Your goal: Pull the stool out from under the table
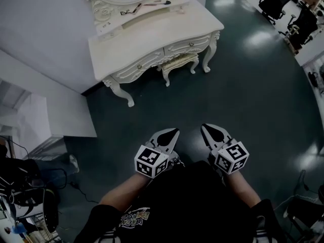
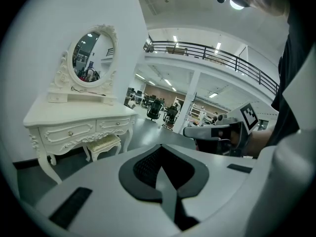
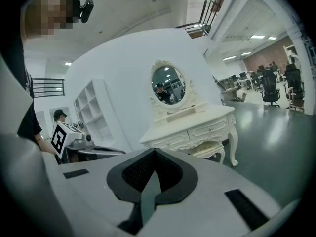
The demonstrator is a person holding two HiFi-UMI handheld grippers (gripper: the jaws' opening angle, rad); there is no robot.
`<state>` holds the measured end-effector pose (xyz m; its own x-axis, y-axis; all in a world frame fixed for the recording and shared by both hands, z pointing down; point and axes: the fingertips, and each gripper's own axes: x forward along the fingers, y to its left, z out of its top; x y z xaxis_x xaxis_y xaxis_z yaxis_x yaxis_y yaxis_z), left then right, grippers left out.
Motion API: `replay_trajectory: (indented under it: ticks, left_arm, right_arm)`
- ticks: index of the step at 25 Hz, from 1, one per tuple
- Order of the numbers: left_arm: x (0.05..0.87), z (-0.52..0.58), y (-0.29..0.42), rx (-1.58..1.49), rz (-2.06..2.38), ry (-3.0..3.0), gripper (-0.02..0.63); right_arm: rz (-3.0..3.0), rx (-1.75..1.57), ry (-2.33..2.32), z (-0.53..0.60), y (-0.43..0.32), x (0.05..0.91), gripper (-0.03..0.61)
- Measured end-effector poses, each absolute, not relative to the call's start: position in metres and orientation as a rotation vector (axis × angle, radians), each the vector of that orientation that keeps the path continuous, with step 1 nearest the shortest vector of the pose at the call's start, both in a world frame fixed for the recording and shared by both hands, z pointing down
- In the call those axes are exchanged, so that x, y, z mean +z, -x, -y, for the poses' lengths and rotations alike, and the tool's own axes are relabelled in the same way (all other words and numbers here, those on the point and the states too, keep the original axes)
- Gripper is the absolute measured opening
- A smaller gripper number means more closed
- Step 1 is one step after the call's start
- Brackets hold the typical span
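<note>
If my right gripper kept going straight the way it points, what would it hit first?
Probably the stool under the white table. Only floor shows in between, though depth is hard to judge.

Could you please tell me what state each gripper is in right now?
Left gripper: closed, holding nothing.
Right gripper: closed, holding nothing.

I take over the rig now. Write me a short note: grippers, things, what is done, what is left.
Left gripper: shut, empty, far from the table.
Right gripper: shut, empty, beside the left.
Stool: tucked under the table, untouched.
Done: nothing yet.
Left: approach, open the jaws, grip the stool, pull it out.
</note>
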<state>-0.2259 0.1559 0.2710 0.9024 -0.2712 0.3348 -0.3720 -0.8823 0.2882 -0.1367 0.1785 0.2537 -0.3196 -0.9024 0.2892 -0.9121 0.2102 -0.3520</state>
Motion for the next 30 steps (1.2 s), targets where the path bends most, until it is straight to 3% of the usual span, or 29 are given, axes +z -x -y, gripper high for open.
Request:
replay_trajectory:
  ticks: [15, 30]
  left_arm:
    - [0.258, -0.074, 0.216, 0.355, 0.59, -2.736, 0.008]
    - [0.254, 0.03, 0.114, 0.355, 1.001, -2.572, 0.008]
  right_arm:
    - [2.449, 0.651, -1.826, -0.093, 0.102, 0.234, 0.028]
    - [2.566, 0.618, -1.426, 0.044, -0.023, 0.237, 0.028]
